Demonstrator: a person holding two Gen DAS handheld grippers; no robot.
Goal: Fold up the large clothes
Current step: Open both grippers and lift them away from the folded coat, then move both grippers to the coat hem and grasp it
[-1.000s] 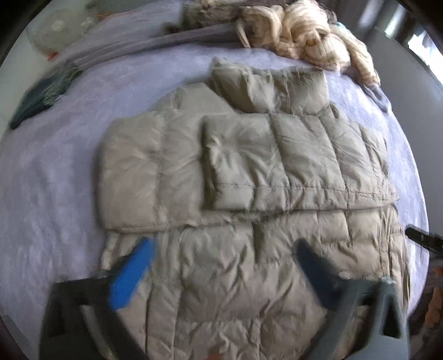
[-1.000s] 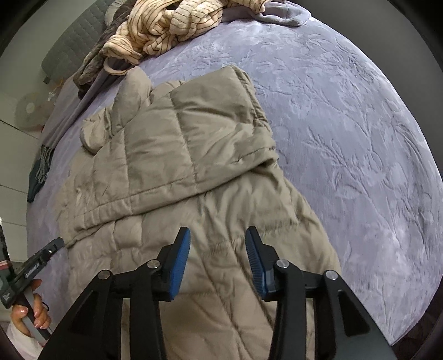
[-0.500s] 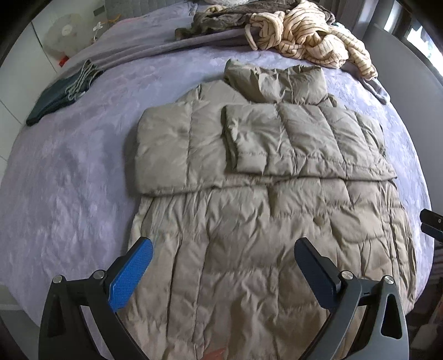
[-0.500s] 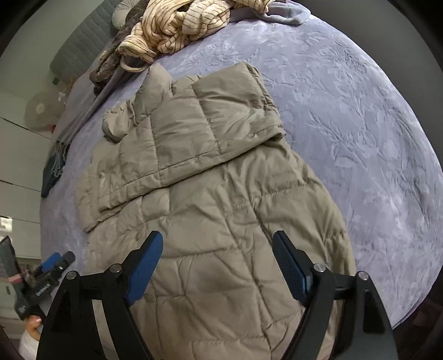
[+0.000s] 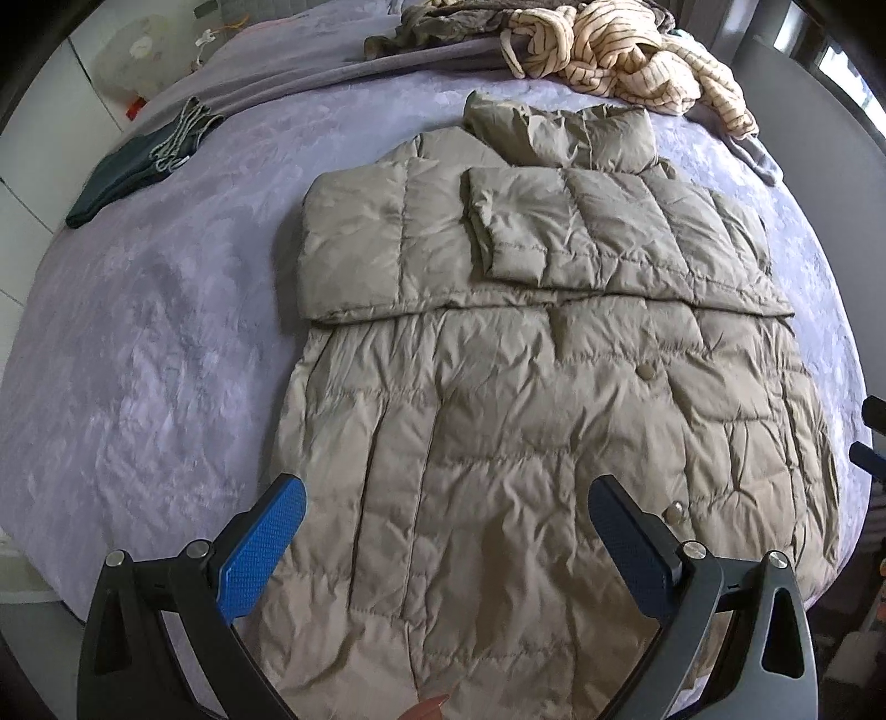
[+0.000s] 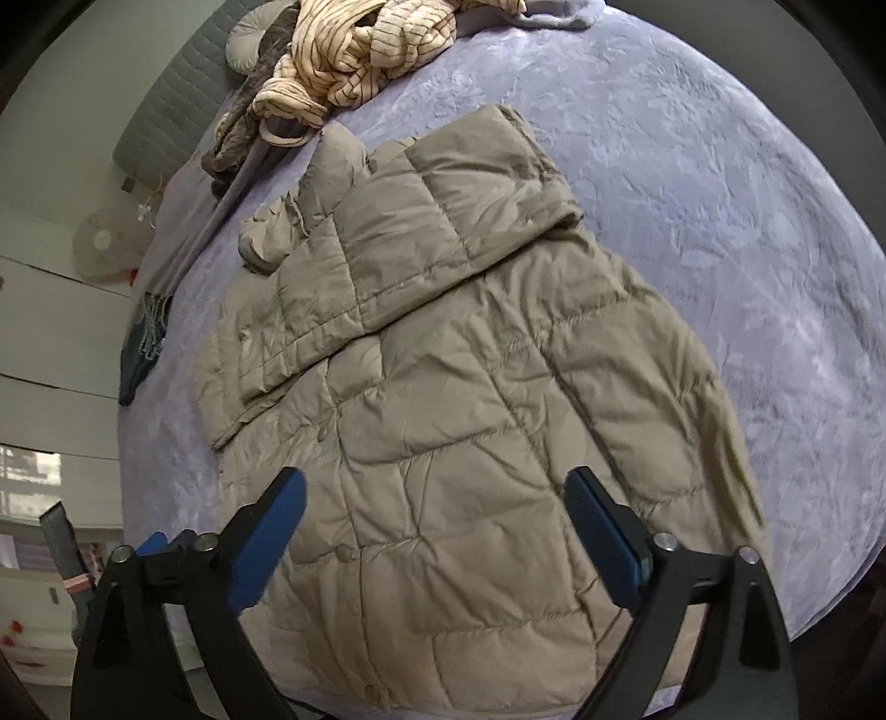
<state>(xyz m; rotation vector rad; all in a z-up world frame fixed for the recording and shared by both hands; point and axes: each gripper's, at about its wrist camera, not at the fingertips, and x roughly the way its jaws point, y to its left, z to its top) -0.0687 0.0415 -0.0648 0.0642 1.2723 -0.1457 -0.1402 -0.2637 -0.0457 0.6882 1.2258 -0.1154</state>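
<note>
A large beige quilted puffer coat (image 5: 526,399) lies flat on the lilac bedspread (image 5: 138,343), collar at the far end, both sleeves folded across the chest. It also shows in the right wrist view (image 6: 454,399). My left gripper (image 5: 446,540) is open and empty, held above the coat's hem. My right gripper (image 6: 434,531) is open and empty, above the hem near the coat's right side. The tip of the left gripper (image 6: 160,545) shows at the left of the right wrist view.
A striped cream garment (image 5: 626,50) and a brown garment (image 5: 437,27) are heaped at the far end of the bed. A dark folded cloth (image 5: 133,166) lies at the far left. A white fan (image 6: 102,241) stands beside the bed.
Both grippers have pulled back toward the hem, so more of the coat shows. My right gripper's jaws have opened wide from a narrow gap. The coat has not moved.
</note>
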